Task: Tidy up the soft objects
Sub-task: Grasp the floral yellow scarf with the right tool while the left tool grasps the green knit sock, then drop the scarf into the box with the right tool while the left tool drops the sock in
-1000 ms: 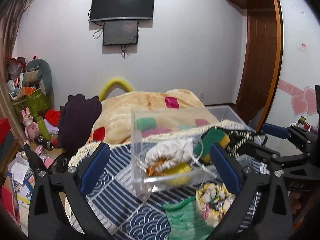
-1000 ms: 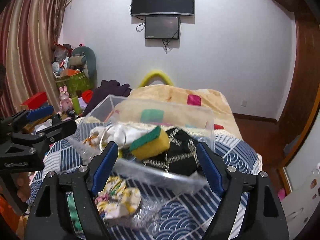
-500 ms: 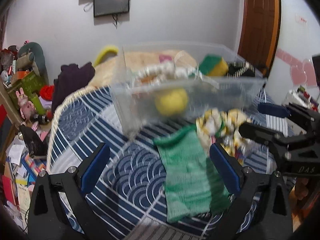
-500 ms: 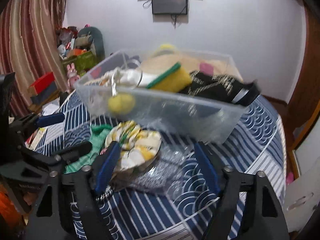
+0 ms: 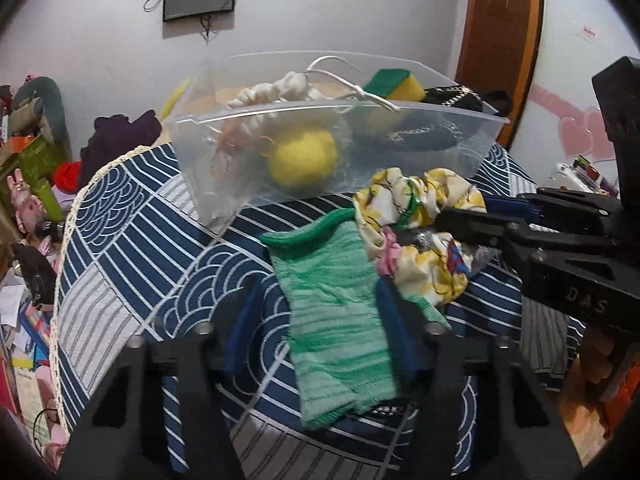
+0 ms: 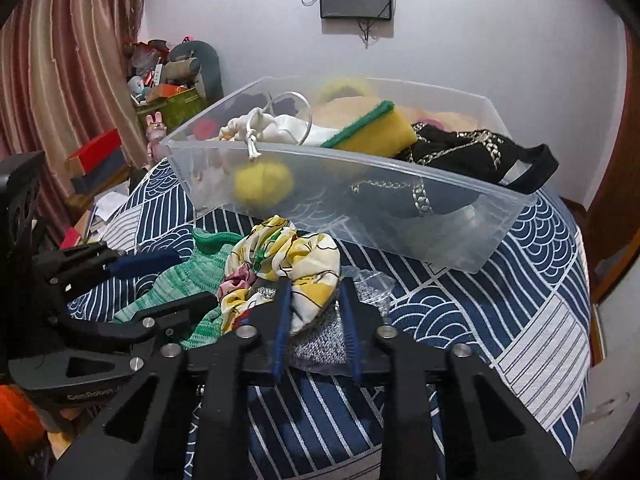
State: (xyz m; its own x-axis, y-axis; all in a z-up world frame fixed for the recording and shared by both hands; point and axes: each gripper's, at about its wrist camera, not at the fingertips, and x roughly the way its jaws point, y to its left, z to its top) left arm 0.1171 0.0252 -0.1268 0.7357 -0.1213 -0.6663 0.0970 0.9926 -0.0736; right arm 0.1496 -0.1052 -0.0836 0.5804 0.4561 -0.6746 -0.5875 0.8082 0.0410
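Observation:
A green knitted sock (image 5: 336,312) lies on the blue patterned bedcover. My left gripper (image 5: 320,332) straddles it with its jaws partly closed, the pads beside the sock's edges. A yellow floral scrunchie (image 6: 292,264) lies on a grey knitted cloth in a clear wrapper (image 6: 324,340). My right gripper (image 6: 316,320) has narrowed jaws around the scrunchie's near edge and the cloth. A clear plastic bin (image 6: 360,208) behind holds a white drawstring pouch, a yellow ball (image 5: 304,156), a green-yellow sponge (image 6: 372,128) and a black bag (image 6: 472,152).
The bedcover (image 6: 520,312) drops off at the left and right edges. Clutter of toys and boxes (image 6: 168,92) stands left of the bed. A wooden door (image 5: 500,32) is at the back right. An orange blanket lies behind the bin.
Both grippers have dropped down and forward over the bedcover. Their jaws have narrowed from wide open, the left around the green sock, the right around the scrunchie.

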